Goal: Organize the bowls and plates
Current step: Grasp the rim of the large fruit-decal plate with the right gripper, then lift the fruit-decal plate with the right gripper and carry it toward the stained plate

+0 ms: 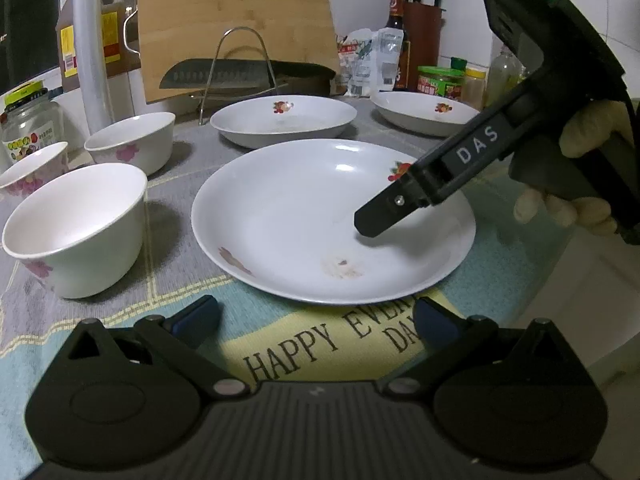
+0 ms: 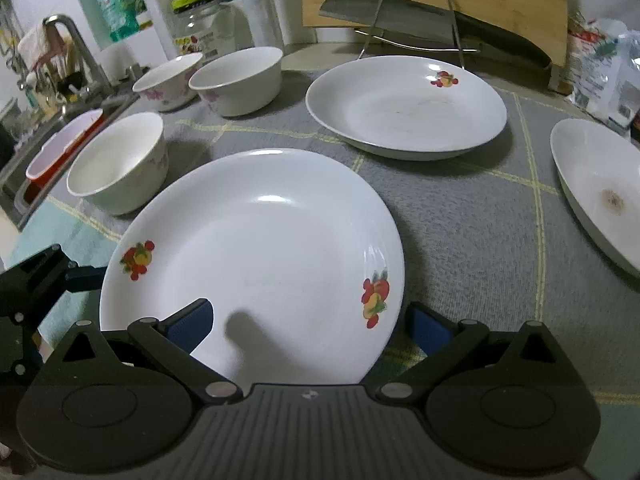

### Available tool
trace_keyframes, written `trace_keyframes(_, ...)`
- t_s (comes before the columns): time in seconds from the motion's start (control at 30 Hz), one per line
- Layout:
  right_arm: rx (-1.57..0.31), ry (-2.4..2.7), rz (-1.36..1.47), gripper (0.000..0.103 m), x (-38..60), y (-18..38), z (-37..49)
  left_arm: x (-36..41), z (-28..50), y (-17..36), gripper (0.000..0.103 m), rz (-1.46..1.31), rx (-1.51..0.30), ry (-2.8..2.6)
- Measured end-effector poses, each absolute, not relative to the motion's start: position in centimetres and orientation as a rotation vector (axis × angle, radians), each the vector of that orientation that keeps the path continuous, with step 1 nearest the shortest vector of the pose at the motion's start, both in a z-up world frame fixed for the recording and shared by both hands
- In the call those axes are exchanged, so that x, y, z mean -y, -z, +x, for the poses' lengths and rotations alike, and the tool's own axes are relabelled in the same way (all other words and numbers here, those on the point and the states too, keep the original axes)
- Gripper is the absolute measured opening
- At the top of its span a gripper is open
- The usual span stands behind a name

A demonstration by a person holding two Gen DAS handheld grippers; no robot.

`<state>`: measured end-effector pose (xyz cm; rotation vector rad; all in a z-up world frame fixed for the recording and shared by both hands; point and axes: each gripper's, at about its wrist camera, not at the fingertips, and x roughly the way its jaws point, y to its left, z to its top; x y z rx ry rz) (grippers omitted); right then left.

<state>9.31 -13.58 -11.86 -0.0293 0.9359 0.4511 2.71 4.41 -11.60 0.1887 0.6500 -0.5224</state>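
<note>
A white plate with fruit prints (image 1: pixel 304 216) (image 2: pixel 256 248) lies nearest on the mat. My right gripper (image 2: pixel 310 320) (image 1: pixel 376 224) is open, its jaws either side of this plate's near right rim: one finger over the plate, the other outside it. My left gripper (image 1: pixel 316 312) stays open just short of the same plate's edge and holds nothing; its body (image 2: pixel 32 280) shows at the left edge of the right wrist view. Two more plates (image 1: pixel 284 120) (image 1: pixel 424 112) lie behind. Three white bowls (image 1: pixel 76 228) (image 1: pixel 132 140) (image 1: pixel 32 168) stand to the left.
At the back a wooden cutting board (image 1: pixel 236 20) leans behind a wire rack holding a cleaver (image 1: pixel 240 74). Bottles, jars and a knife block (image 1: pixel 424 36) line the wall. A sink with a red container (image 2: pixel 64 148) lies at the far left. A gloved hand (image 1: pixel 580 208) holds the right gripper.
</note>
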Motion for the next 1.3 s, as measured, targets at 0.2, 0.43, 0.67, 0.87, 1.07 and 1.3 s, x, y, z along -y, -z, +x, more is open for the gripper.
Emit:
trace_keyframes(0.2,-0.935,-0.469,-0.018,0.103,13.9,11.8,9.4,-4.6,2.6,11.6,0.103,0.188,-0.634,0.533)
trace_keyframes(0.43,-0.931,-0.521,-0.047,0.103,13.6,11.8,10.4,-4.4,3.1,11.6,0.103,0.196,-0.645,0.535)
trace_keyframes(0.67,-0.933,-0.611,-0.067,0.103,13.5,11.7,12.3,-4.4,3.8,11.5,0.103,0.217,-0.663,0.568)
trace_keyframes(0.87,-0.941,-0.661,-0.107,0.103,12.7,11.7,13.7,-4.4,4.2,11.5,0.103,0.234,-0.670,0.603)
trace_keyframes(1.07,-0.951,-0.691,-0.124,0.103,12.5,11.6,14.1,-4.6,4.7,11.4,0.103,0.252,-0.676,0.641)
trace_keyframes(1.3,-0.971,-0.717,-0.109,0.103,12.8,11.5,14.5,-5.0,5.3,11.2,0.103,0.272,-0.693,0.669)
